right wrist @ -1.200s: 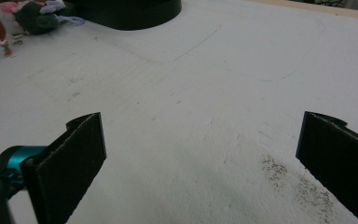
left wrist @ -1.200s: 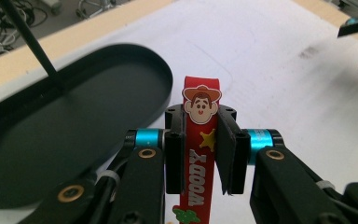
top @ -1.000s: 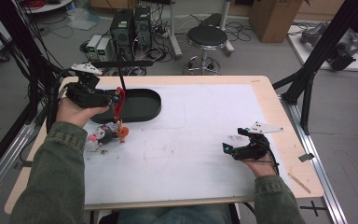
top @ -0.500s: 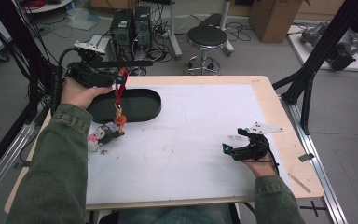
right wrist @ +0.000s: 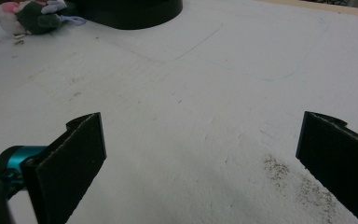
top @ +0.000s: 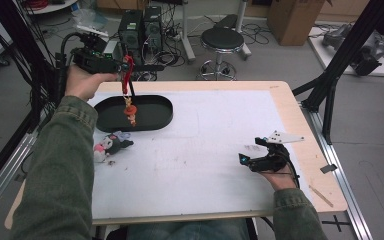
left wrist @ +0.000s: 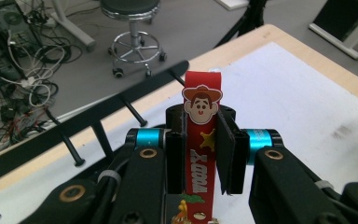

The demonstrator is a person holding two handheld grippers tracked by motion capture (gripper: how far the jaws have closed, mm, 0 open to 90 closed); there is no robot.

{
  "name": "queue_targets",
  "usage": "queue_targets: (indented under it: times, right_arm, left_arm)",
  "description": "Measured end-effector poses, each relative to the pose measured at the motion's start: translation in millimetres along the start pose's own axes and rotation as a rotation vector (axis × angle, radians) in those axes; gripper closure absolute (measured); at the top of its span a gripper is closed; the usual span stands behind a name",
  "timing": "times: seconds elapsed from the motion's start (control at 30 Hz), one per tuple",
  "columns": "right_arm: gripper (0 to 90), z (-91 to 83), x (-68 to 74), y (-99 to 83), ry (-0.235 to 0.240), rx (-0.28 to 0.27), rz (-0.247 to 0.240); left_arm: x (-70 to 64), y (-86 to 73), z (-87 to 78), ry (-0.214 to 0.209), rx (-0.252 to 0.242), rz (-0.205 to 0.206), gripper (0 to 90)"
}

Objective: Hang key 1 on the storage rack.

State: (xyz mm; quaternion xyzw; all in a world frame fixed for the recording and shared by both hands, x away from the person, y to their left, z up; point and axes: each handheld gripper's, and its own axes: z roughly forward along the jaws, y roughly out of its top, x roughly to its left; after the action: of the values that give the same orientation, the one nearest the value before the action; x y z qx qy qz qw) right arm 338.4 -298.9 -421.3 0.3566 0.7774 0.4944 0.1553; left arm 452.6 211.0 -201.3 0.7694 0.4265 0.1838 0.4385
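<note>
Nearest us, by the table's (top: 300,130) near right corner, our right gripper (top: 256,156) rests on the white sheet (top: 205,150), jaws spread wide and holding nothing; the sheet ahead of it lies bare across to the far edge. Toward the left edge a plush toy (top: 108,145) lies just in front of the black oval tray (top: 155,119). At the far left corner our left gripper (left wrist: 200,144) is raised, clenched on a red strap (left wrist: 203,154), whose charm (top: 130,110) dangles over the tray.
</note>
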Motion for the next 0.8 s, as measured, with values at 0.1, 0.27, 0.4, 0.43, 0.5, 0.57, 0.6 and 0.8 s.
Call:
queue_targets:
  times: [0.1,0.27,0.4,0.43,0.5,0.57,0.6,0.8]
  right_arm:
    - [0.5,-0.8,1.6,-0.1,0.003,0.004,0.004]
    - [0.5,-2.0,3.0,-0.2,0.005,0.006,0.003]
    - [0.6,-2.4,4.2,-0.8,0.002,0.018,0.003]
    - [0.6,-2.4,4.2,-0.8,0.002,0.018,0.003]
    - [0.6,-1.8,4.0,-1.1,0.001,0.021,-0.007]
    - [0.5,-2.0,4.7,-1.1,-0.001,0.023,-0.005]
    - [0.5,-2.2,4.9,-1.1,-0.002,0.022,-0.006]
    - [0.5,-2.0,5.1,-1.7,0.003,0.032,-0.008]
  left_arm:
    - [3.9,3.7,3.5,0.01,0.0,0.002,75.4]
    - [14.1,7.0,9.7,0.017,0.0,-0.014,75.3]
    - [22.0,7.0,15.0,0.035,-0.014,-0.035,75.3]
    - [22.0,7.0,15.0,0.035,-0.014,-0.035,75.4]
    - [22.8,7.8,16.8,0.035,-0.033,-0.043,75.4]
    - [24.4,8.4,19.4,0.043,-0.06,-0.06,75.3]
    - [25.2,8.5,20.6,0.048,-0.064,-0.067,75.3]
    - [30.3,8.9,31.4,0.053,-0.059,-0.031,75.4]
